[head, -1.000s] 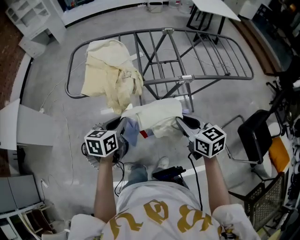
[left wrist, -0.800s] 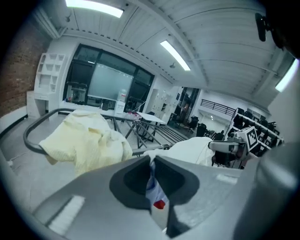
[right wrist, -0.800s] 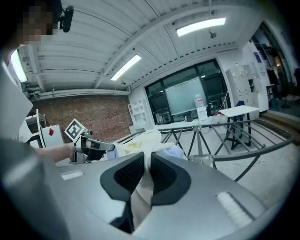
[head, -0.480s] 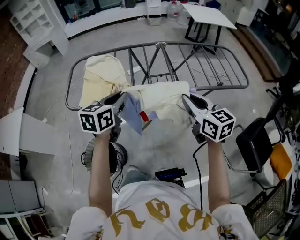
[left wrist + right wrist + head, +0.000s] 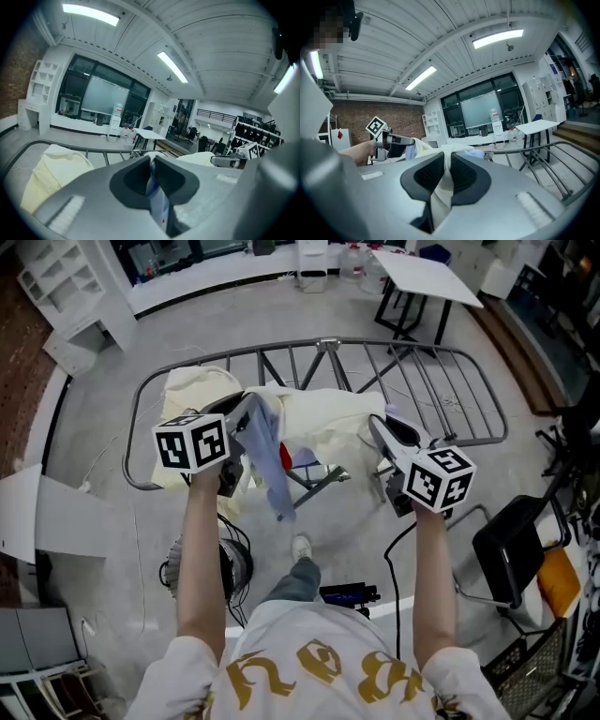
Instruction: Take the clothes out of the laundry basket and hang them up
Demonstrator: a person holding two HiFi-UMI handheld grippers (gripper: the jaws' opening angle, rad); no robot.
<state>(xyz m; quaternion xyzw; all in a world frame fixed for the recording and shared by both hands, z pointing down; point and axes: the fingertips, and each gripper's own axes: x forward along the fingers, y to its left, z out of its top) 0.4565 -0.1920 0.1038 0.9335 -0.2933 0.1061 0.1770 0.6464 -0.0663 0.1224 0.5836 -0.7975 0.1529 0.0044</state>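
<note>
Concrete floor (image 5: 94,442), drying rack (image 5: 450,381) | my left gripper (image 5: 248,407) and right gripper (image 5: 381,427) both pinch cream garment (image 5: 323,423) | just lifted above rack | drape next

Ceiling strip lights (image 5: 89,14) give bright, even light, with only soft shadows on the floor (image 5: 103,381). Both gripper views bulge and darken at the corners; the left tool (image 5: 151,161), right tool (image 5: 447,159) and the pinched garment (image 5: 440,201) look blurred close up.

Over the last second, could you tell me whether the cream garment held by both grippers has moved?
Yes. The cream garment has moved forward: it was short of the drying rack's near rail, and now spreads over its bars.
</note>
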